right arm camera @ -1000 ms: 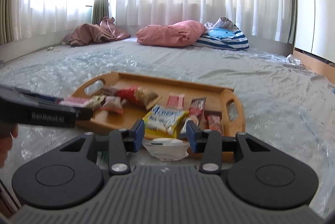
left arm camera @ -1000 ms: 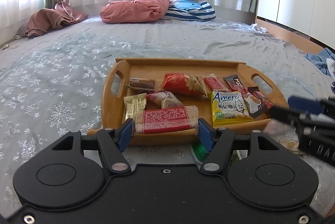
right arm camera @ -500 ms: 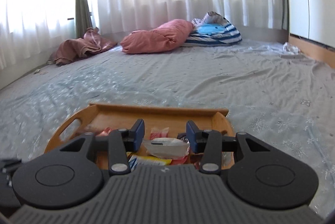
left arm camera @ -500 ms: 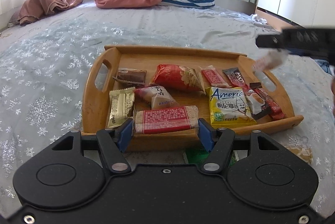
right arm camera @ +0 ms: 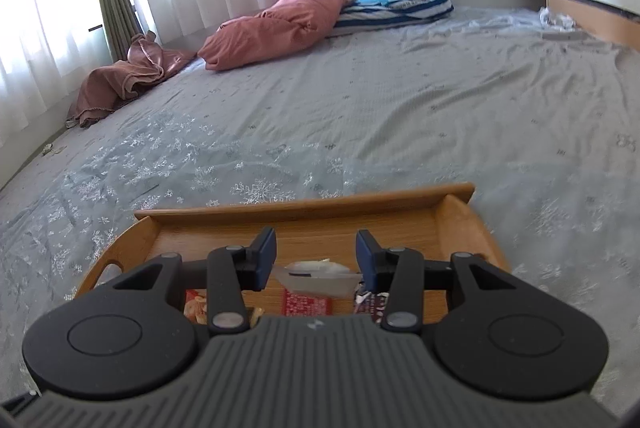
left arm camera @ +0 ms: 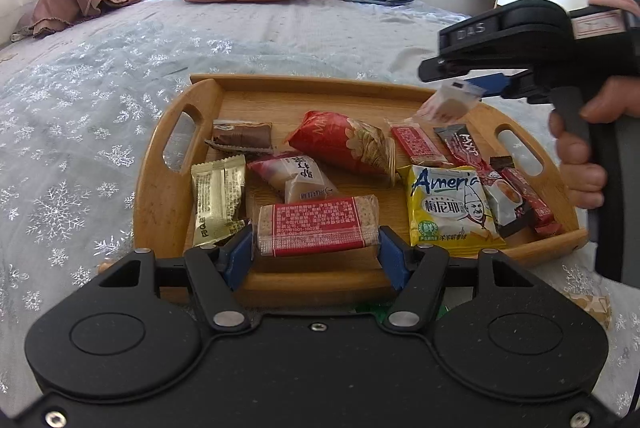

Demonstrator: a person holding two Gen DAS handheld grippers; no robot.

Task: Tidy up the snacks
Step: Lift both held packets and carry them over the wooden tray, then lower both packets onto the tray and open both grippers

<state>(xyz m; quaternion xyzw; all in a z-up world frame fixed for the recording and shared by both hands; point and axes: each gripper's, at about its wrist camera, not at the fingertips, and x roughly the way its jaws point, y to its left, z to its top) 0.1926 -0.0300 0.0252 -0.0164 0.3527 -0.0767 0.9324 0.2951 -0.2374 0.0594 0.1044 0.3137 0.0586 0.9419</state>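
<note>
Left gripper (left arm camera: 316,248) is clamping a red-labelled clear cracker packet (left arm camera: 318,225) at the wooden handled tray's (left arm camera: 168,196) six o'clock edge, while right gripper (right arm camera: 316,260) is gripping a small white wrapped snack (right arm camera: 320,276) above the tray's two o'clock corner.

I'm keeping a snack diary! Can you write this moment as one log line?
left hand-held gripper: shut on red cracker pack | right hand-held gripper: shut on small clear-wrapped snack, above wooden tray
</note>
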